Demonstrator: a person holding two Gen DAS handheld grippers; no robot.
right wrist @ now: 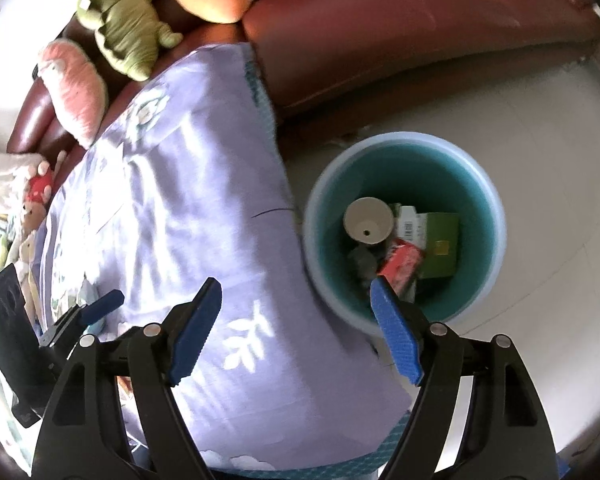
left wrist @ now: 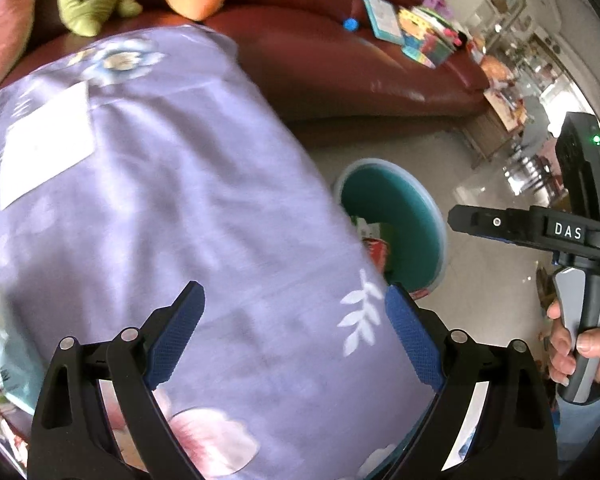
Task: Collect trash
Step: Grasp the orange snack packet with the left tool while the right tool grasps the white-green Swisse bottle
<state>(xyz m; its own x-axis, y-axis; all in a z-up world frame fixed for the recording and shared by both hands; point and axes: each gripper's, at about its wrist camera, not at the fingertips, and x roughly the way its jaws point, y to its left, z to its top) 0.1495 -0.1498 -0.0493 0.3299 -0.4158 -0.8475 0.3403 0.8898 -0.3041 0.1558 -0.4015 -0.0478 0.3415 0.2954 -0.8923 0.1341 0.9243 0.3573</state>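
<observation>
Both the left gripper (left wrist: 296,320) and right gripper (right wrist: 296,320) gape empty above a round teal bin (right wrist: 496,216).

Both wrist cameras are looking steeply down, close over the lilac floral-printed fabric cover (left wrist: 172,208). The right one is sitting almost above the round teal plastic bin (right wrist: 496,240) beside that cover, seeing inside; the left one is catching the bin's far wall (left wrist: 416,220) only.

Left gripper (left wrist: 294,332) over a lilac floral cloth (left wrist: 172,216), blue pads spread wide, nothing gripped. Right of the cloth, a teal bin (left wrist: 410,216) on pale floor, half hidden. Far right, right gripper (left wrist: 466,222) in a hand (left wrist: 580,344). Beyond, a red-brown sofa (left wrist: 340,64).
</observation>
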